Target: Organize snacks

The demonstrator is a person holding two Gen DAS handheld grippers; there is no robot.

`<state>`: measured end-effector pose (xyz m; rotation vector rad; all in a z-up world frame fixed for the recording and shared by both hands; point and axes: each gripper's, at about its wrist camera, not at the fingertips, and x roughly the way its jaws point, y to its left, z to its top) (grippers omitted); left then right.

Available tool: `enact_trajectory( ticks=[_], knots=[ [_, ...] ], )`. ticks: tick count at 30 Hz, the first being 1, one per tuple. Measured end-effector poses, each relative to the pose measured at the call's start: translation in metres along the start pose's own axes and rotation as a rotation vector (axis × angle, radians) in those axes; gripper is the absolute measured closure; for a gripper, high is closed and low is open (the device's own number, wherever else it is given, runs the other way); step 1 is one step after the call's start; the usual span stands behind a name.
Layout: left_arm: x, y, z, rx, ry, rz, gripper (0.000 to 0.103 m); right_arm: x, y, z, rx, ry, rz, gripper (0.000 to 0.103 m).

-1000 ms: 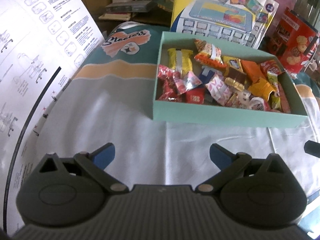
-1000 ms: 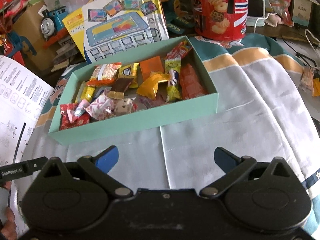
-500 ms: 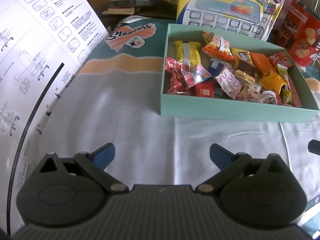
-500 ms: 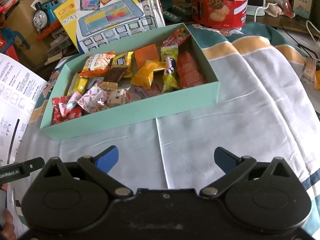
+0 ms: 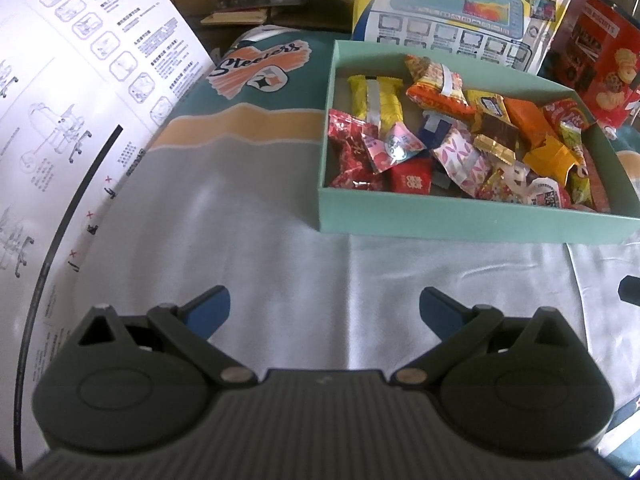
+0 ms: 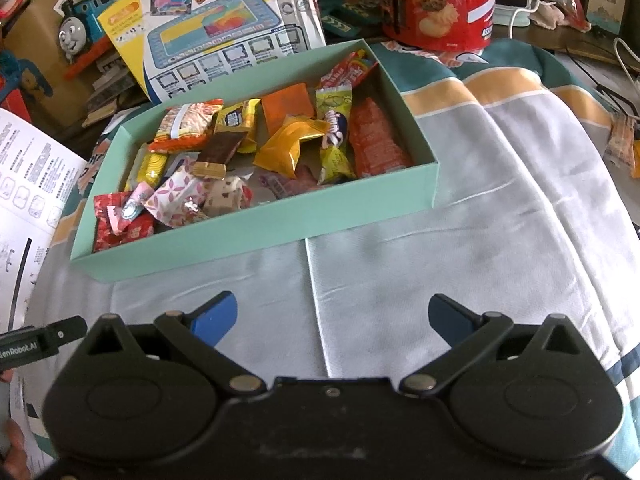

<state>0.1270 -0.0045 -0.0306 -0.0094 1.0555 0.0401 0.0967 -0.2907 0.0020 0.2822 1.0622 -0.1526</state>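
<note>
A mint-green open box (image 5: 440,220) (image 6: 256,240) sits on a grey cloth and holds several wrapped snacks: a yellow bar (image 5: 376,100), red candies (image 5: 352,148), an orange pack (image 6: 288,106), a gold pouch (image 6: 288,144), a long red pack (image 6: 376,140). My left gripper (image 5: 324,308) is open and empty over the cloth, in front and left of the box. My right gripper (image 6: 332,320) is open and empty over the cloth, in front of the box's near wall.
A large white instruction sheet (image 5: 60,120) stands at the left. A toy box with keyboard picture (image 6: 224,32) leans behind the snack box. A red biscuit tin (image 6: 436,0) stands at the back right. Loose snacks (image 6: 622,140) lie at the far right edge.
Both grippers have drawn slightly nearer the box; it looks a little larger in both views. Both stay open and empty. The box's contents are unchanged.
</note>
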Motion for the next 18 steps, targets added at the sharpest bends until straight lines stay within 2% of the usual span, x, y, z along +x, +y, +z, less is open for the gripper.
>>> enact_trajectory(
  ticks=[18],
  knots=[
    [-0.0079, -0.0001, 0.0017, 0.034, -0.024, 0.011, 0.0, -0.0069, 0.006, 0.0033, -0.042, -0.02, -0.019, 0.0]
  ],
)
